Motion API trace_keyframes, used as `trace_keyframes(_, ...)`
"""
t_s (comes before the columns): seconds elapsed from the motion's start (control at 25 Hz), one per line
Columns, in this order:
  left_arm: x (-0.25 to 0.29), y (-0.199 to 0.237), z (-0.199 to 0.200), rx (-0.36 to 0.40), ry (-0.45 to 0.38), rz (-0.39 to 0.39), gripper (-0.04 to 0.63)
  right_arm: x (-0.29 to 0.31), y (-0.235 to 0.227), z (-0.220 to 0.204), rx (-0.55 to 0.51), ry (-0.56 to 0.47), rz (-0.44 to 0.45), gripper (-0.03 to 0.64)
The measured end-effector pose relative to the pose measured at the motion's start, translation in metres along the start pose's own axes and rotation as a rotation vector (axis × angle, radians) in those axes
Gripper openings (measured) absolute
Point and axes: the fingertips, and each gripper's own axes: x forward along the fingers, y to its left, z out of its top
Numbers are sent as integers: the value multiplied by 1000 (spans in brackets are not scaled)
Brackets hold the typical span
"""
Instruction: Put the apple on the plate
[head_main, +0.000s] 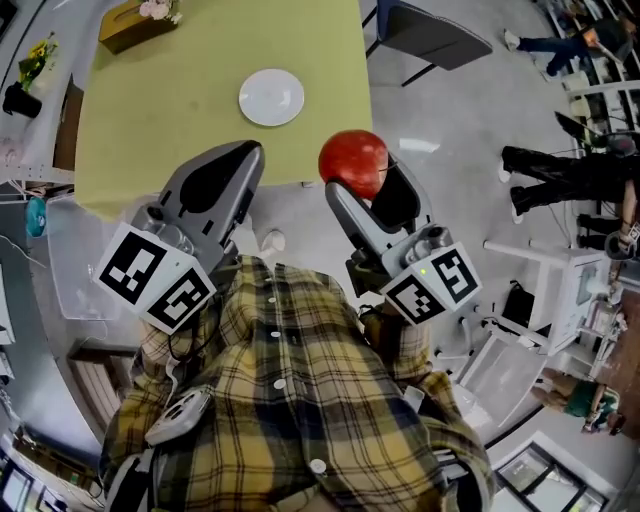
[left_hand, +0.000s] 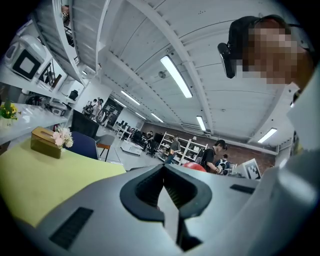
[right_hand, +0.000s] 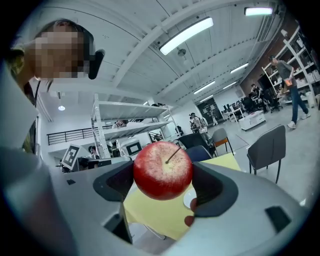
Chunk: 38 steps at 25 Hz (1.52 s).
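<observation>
Right hand-held gripper (head_main: 372, 192) has its jaws clamped on the apple (right_hand: 162, 169), stem up, held just off the tabletop's (head_main: 150, 120) near edge, over the floor. Left hand-held gripper (left_hand: 165, 192) is closed and empty, probably just parked out of the way. The plate (head_main: 271, 97) sits farther in, slightly left, with bare tabletop all round, so I'd guess an easy reach.

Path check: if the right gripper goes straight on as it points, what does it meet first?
Likely the yellow table near its corner, apple leading in the right gripper. The plate sits further left. Height is unclear; it might pass above.
</observation>
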Motion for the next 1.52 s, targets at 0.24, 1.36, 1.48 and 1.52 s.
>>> trace_keyframes(0.24,21,32,9,-6,3,-20,6,32,-16,2,3,2,-25,362)
trace_keyframes(1.36,91,173,75,-29,112,-117,8,208,-52,33,26,44,-117,362)
trace_keyframes(1.48,94,177,73,-41,108,-104,8,210,-55,32,15,62,-109,362)
trace_keyframes(1.52,96,178,73,-42,108,-100,8,212,-56,32,10,67,-108,362)
